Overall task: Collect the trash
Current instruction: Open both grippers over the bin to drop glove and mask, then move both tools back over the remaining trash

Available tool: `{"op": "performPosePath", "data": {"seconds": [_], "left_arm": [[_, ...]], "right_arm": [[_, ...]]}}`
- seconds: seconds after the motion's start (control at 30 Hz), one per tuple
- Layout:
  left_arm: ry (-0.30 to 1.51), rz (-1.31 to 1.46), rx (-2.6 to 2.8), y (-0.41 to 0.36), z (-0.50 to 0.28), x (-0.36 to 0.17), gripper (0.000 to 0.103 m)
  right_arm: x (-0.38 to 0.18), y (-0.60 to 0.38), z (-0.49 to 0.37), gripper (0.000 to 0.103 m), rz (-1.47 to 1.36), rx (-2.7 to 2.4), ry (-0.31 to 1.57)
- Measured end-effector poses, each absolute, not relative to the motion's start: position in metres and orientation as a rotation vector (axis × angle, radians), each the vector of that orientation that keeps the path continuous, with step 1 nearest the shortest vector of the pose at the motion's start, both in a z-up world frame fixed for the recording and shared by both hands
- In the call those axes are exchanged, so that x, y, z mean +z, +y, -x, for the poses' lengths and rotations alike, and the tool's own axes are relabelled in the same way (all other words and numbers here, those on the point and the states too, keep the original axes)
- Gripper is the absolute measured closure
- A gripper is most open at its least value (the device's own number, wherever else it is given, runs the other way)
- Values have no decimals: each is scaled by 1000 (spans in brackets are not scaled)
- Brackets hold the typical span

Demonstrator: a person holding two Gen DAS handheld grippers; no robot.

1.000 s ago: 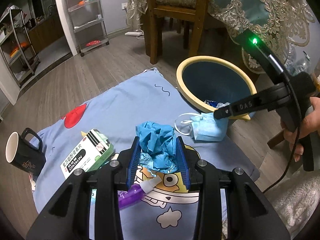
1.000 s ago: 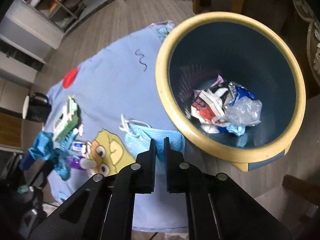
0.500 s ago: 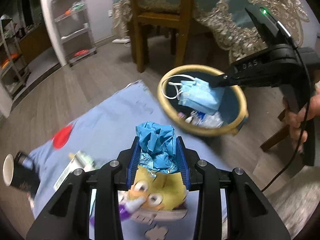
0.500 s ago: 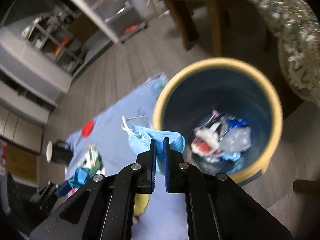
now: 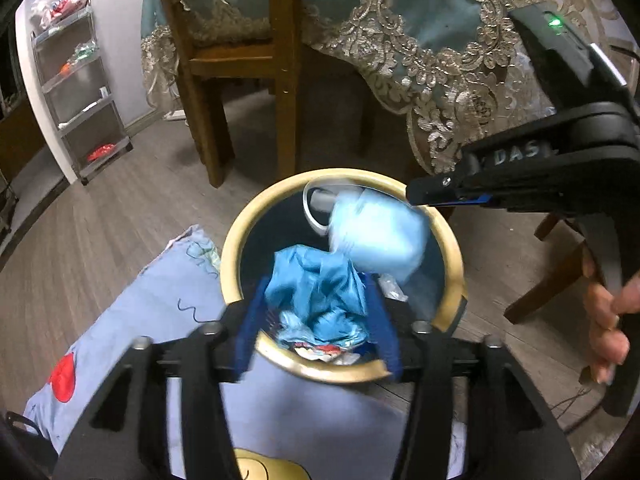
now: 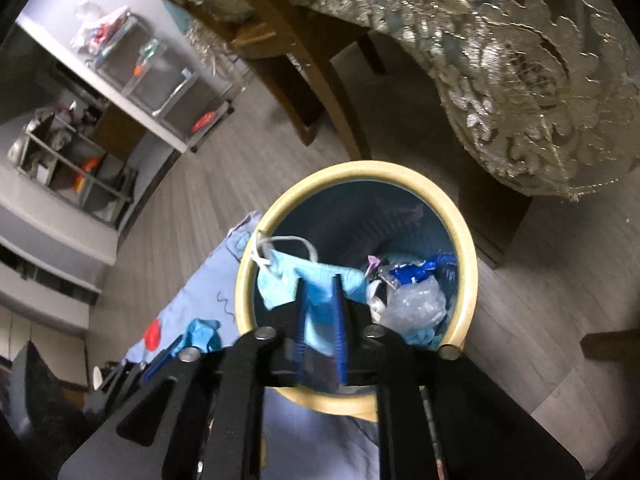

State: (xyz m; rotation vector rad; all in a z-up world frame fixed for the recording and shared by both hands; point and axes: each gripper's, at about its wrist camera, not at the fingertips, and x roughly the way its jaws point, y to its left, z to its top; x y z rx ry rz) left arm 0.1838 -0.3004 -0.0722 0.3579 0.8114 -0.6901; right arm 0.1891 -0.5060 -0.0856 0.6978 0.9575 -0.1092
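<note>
Both tools hung over the yellow-rimmed bin [image 5: 450,240], which stood on the wood floor [image 5: 120,208] at the far corner of the blue cartoon sheet [image 5: 132,320]. Nearest the left camera, the left tool [image 5: 318,312] was opening its jaws around a crumpled blue glove [image 5: 320,284]; the glove sat loosely between the blue pads, above the bin's mouth. Just beyond, the right tool [image 6: 320,312] was parting its jaws too, with a pale blue face mask [image 6: 280,280] between them and its white ear loop [image 6: 284,242] draped over the bin's near rim. Wrappers and a clear plastic bag [image 6: 416,304] lay at the bottom of the bin. A wooden chair [image 5: 240,60] and a lace-edged tablecloth [image 5: 440,60] stood behind. Doing the release well likely meant keeping each tool centred over the opening until its item fell free, since the mask's loop could snag on the rim.
</note>
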Motion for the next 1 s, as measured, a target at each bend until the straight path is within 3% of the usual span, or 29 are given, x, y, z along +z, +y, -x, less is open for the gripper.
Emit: {"op": "performPosePath", "data": {"seconds": [0.07,0.27,0.67,1.0], "left_arm": [[798,-358,-683,-300,-181,-71,31],[793,-323,-644,-278,-178,-60,18],[781,-226,-488,-168,-146,-12,11],[782,-144,-276,-41,-111,17,9]], "right_arm": [[-86,-512,-187,62,-717,-126,941],[-85,-511,-190,51,-724,-117,943],[-58,-463,-185,15,-533,-71,932],[-39,-386,-159,11,-397,45,932]]}}
